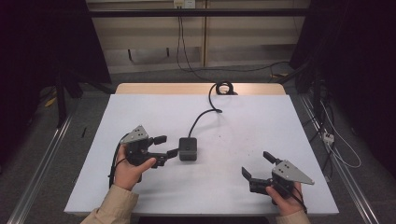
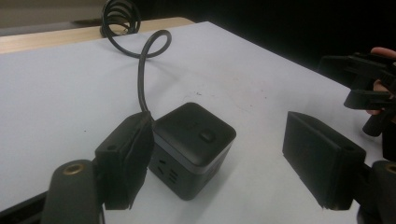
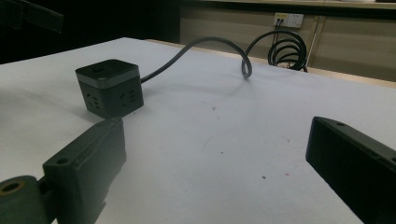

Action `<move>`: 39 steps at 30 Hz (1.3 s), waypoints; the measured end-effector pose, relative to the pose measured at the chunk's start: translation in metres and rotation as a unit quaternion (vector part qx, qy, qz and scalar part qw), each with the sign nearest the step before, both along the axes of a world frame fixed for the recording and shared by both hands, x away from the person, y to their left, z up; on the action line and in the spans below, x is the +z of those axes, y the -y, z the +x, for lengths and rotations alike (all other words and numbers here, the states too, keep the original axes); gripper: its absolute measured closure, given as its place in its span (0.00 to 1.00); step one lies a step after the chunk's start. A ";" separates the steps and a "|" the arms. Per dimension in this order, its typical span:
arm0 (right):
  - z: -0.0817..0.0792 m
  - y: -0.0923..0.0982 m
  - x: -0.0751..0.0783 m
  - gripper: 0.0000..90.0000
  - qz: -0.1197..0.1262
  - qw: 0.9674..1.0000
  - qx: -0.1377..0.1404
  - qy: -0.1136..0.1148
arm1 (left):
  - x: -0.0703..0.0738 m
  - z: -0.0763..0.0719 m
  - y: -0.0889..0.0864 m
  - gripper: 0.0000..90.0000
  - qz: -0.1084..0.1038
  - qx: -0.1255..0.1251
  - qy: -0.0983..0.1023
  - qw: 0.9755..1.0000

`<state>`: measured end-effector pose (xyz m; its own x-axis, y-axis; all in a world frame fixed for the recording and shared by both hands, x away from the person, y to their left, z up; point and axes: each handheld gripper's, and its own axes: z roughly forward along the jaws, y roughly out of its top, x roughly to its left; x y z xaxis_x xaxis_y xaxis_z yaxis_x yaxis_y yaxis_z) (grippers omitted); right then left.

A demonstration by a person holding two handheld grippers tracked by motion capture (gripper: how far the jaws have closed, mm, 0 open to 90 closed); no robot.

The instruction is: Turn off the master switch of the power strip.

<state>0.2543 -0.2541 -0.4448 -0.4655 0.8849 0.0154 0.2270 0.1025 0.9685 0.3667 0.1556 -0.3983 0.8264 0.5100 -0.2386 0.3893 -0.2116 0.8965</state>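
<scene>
Gripping: nothing; we hold left gripper [image 1: 166, 146] and right gripper [image 1: 256, 165] spread wide.
Cube: our black socket cube [image 1: 188, 149], button on top.
Cord: black cord [image 1: 201, 115], looping back.

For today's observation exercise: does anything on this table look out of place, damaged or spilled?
Nothing stands out. The black socket cube sits upright on the white table, its cable curling back to a coil at the far edge. Only faint specks mark the surface.

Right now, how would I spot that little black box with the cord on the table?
Start at the white table and look near its middle, just ahead of the tongs in the person's left hand. There sits a small dark cube socket, with outlet holes on its sides. A black cable runs from it to a coil at the far edge; nothing else on the table has one.
</scene>
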 end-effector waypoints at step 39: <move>0.000 0.001 0.001 0.05 0.000 1.000 -0.001 0.001 | -0.011 -0.010 -0.041 0.16 0.019 0.015 0.016 1.000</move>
